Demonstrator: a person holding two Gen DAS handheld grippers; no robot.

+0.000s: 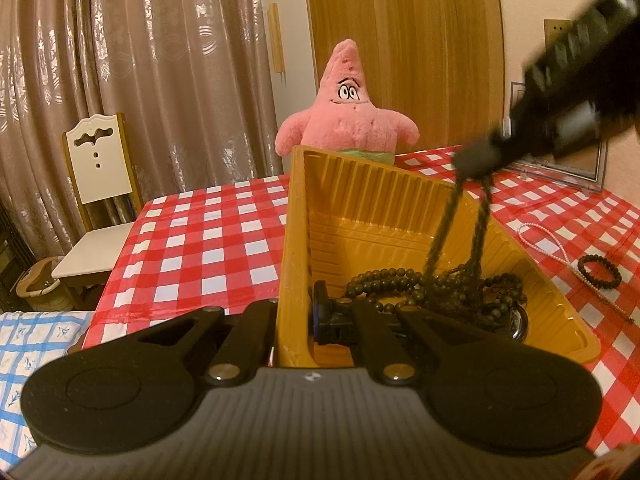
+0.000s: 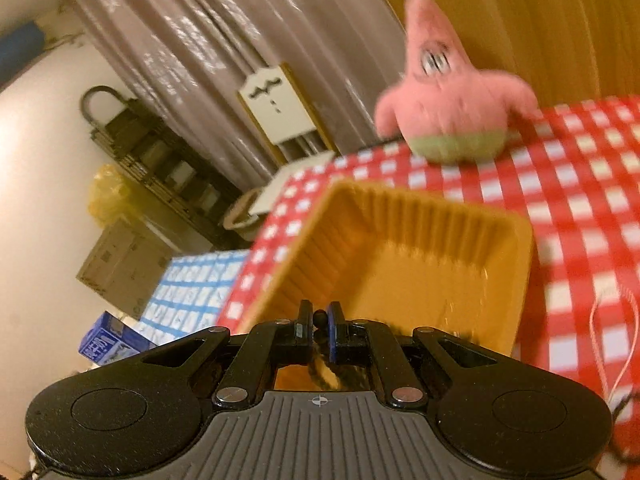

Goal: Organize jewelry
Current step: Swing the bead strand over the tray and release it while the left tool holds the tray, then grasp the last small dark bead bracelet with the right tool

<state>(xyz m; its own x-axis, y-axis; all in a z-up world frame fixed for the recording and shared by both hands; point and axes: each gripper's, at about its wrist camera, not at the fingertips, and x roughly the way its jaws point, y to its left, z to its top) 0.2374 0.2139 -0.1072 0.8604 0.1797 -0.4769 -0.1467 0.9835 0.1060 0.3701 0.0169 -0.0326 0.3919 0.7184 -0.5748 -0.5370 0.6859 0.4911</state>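
The red-checked table [image 1: 200, 240] carries a yellow tray [image 1: 384, 216]. The left gripper [image 1: 296, 320] is clamped on the tray's near rim. The right gripper [image 2: 319, 330] pinches a dark bead necklace [image 1: 440, 280], whose strands hang below it into the tray.

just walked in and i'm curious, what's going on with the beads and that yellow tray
A person is sorting jewelry with two hand-held grippers. The left hand-held gripper is clamped on the wall of the yellow tray, holding it tilted on the checkered table. The right hand-held gripper pinches a dark bead necklace, which hangs into the tray with most of it piled inside. A dark bracelet and a pale bead strand lie on the cloth.
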